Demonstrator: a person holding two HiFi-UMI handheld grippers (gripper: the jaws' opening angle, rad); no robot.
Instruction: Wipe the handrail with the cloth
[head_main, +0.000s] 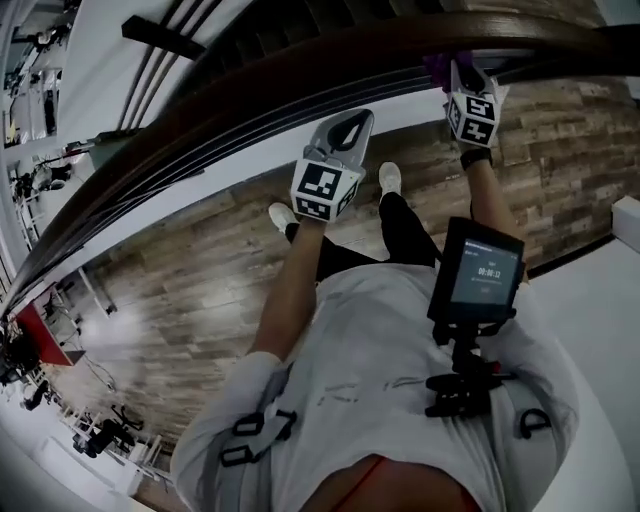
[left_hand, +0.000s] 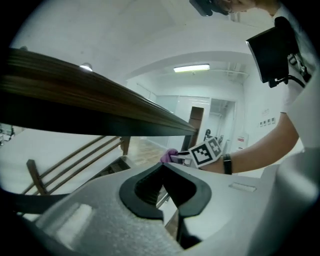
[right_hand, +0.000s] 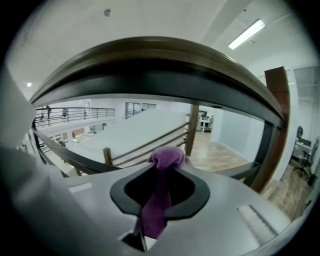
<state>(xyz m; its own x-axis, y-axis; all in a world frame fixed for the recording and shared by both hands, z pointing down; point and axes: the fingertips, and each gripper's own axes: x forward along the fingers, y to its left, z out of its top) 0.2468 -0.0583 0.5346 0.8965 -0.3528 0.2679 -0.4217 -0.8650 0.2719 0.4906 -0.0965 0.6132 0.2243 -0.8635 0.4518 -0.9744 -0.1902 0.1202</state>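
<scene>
One cloth (right_hand: 167, 156), clamped in the right gripper (head_main: 462, 75), sits just under the rail's (right_hand: 150, 65) edge; left gripper (left_hand: 162, 166), jaws together and empty, hangs beside.

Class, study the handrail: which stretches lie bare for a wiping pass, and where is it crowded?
Bare: the handrail left of the left gripper, and the short stretch between the grippers. Crowded: where the right gripper holds the cloth at the rail.

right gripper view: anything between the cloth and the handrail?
Nothing. In the right gripper view the purple cloth, clamped in the right gripper, sits below the handrail with only open air between them; no contact shows there.
</scene>
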